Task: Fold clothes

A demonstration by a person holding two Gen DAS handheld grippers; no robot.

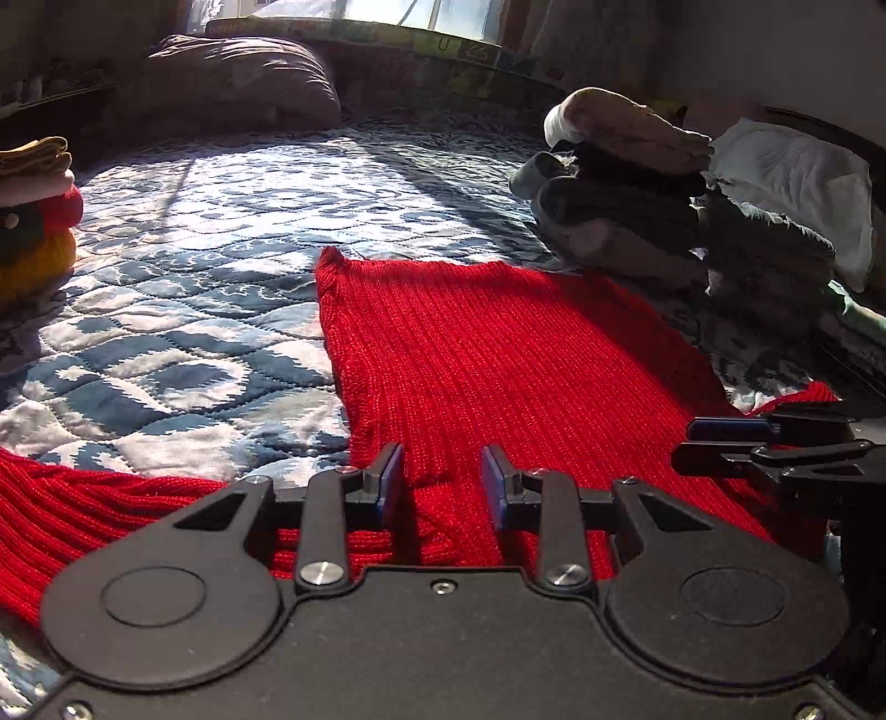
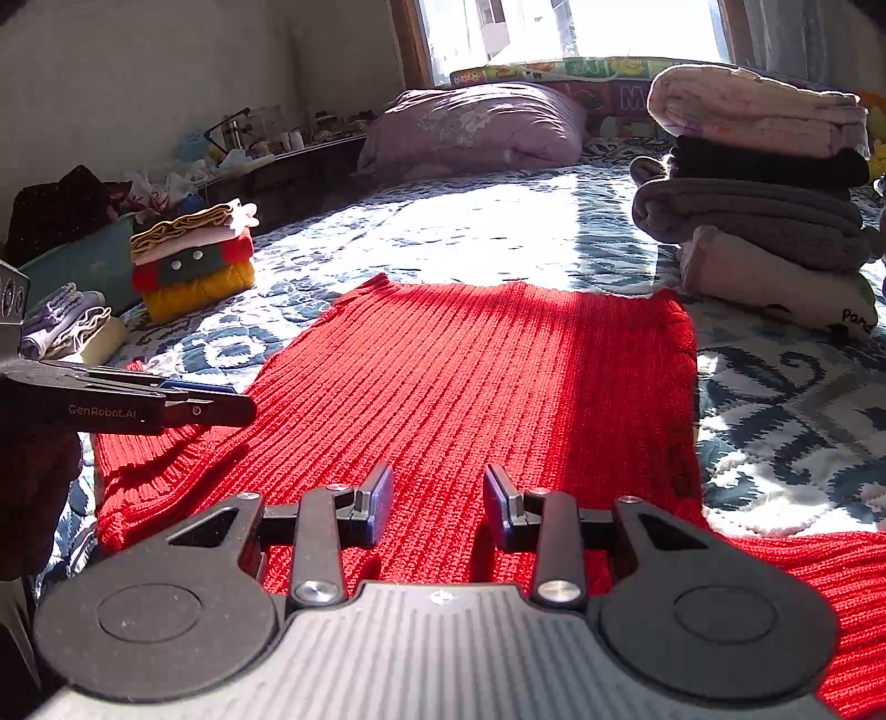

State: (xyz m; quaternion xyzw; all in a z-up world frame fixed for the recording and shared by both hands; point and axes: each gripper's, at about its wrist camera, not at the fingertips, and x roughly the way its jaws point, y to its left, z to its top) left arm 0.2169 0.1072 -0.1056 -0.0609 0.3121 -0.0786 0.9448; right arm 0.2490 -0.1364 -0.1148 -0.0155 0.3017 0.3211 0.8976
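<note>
A red ribbed knit sweater (image 2: 476,387) is lying spread flat on a bed covered by a blue-and-white quilted bedspread (image 2: 487,232), its hem running toward twelve o'clock and its sleeves trailing off at the near left and right. Sunlight is pouring through the window (image 2: 570,27) at twelve o'clock and striping the quilt and the knit. A mauve pillow (image 2: 470,130) is resting at the head of the bed, backed by a colourful printed panel (image 2: 587,69). At ten o'clock in the right wrist view a small stack of folded clothes (image 2: 194,260) in yellow, red and pink is sitting on the quilt, and beyond it a cluttered shelf (image 2: 266,147) is running along the pale wall. At two o'clock a taller pile of folded garments (image 2: 758,183) in grey, black and lilac is standing just beyond the sweater's far corner. The right gripper (image 2: 437,498) is hovering low over the sweater's near end with its jaws apart and nothing between them. The left gripper (image 1: 443,476) is doing likewise beside it, jaws spread, gripping nothing.
</note>
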